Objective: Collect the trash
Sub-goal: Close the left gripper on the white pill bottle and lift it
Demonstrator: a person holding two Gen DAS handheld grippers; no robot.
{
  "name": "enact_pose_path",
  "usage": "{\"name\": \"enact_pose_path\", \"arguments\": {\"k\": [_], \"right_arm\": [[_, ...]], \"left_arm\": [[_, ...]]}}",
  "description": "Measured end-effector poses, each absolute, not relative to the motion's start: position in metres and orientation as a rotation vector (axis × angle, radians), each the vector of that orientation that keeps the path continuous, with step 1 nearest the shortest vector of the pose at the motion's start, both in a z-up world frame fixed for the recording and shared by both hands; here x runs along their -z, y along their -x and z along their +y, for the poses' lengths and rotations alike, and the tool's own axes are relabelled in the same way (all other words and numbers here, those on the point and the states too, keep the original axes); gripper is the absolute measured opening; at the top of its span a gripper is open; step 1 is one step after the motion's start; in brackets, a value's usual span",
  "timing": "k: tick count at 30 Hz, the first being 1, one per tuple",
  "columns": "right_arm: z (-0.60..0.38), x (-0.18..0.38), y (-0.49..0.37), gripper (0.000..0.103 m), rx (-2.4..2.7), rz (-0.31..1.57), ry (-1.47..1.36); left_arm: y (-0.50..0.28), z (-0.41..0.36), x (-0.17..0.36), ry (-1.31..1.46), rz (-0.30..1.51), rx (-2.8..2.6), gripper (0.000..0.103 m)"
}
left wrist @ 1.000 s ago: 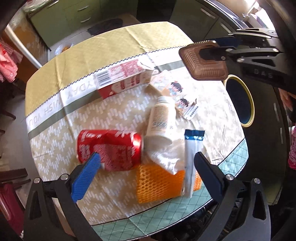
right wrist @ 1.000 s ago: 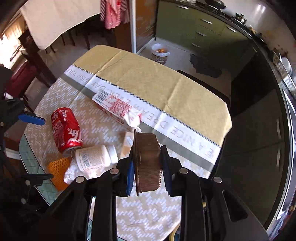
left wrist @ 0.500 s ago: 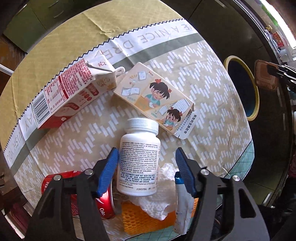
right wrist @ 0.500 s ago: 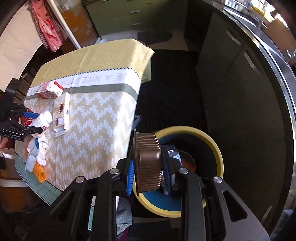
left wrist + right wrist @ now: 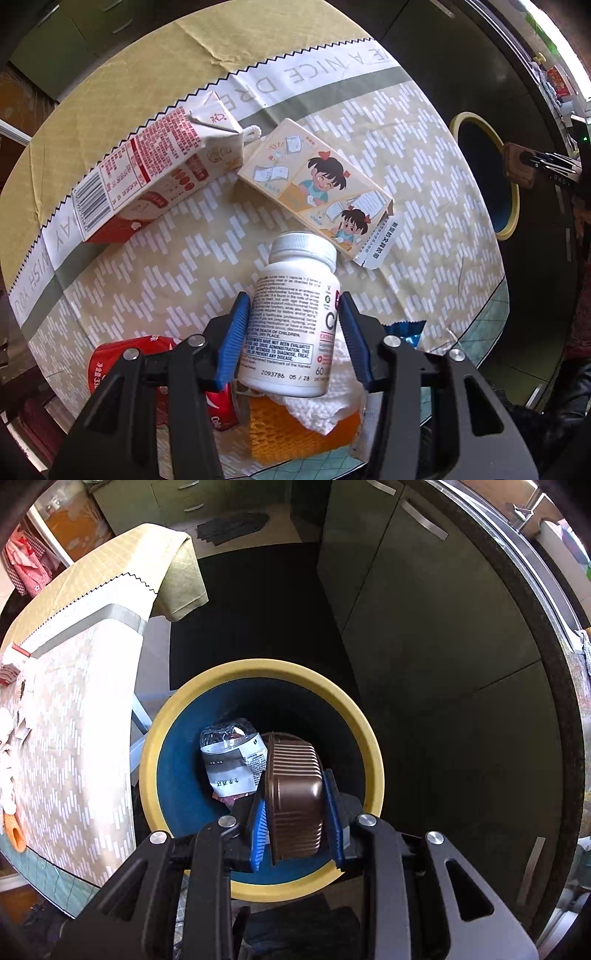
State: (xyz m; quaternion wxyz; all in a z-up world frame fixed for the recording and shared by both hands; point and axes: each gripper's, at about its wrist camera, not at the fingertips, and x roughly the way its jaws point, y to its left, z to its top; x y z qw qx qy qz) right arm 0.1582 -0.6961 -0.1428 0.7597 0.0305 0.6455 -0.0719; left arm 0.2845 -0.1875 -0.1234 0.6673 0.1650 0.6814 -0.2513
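Note:
My left gripper (image 5: 291, 328) is shut on a white pill bottle (image 5: 295, 314) lying on the table, its blue pads against both sides. My right gripper (image 5: 295, 812) is shut on a brown ribbed plastic tray (image 5: 295, 797) and holds it over the blue bin with a yellow rim (image 5: 192, 686); the bin also shows in the left wrist view (image 5: 513, 221). A crumpled plastic bottle (image 5: 231, 757) lies inside the bin. On the table lie a red and white milk carton (image 5: 151, 173), a cartoon box (image 5: 317, 188), a red can (image 5: 107, 365), a white tissue (image 5: 314, 410) and an orange foam net (image 5: 280, 439).
A blue snack wrapper (image 5: 404, 330) lies right of the left gripper. The patterned tablecloth (image 5: 155, 284) covers the table, whose edge stands just left of the bin (image 5: 110, 738). Dark green cabinets (image 5: 424, 627) stand behind the bin.
My left gripper moved forward and shut on the pill bottle. My right gripper carried the brown tray from beside the table to over the bin's opening.

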Motion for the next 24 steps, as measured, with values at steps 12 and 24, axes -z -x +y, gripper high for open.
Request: {"name": "enact_pose_path", "arguments": {"k": [12,24], "right_arm": [[-0.684,0.121,-0.139,0.048,0.183,1.360,0.019],[-0.710,0.068,-0.011,0.044,0.276,1.218,-0.058]], "left_arm": [[-0.258,-0.235,0.053,-0.386,1.413,0.714,0.048],[-0.221,-0.472,0.107,-0.553,1.436,1.012,0.048]]}}
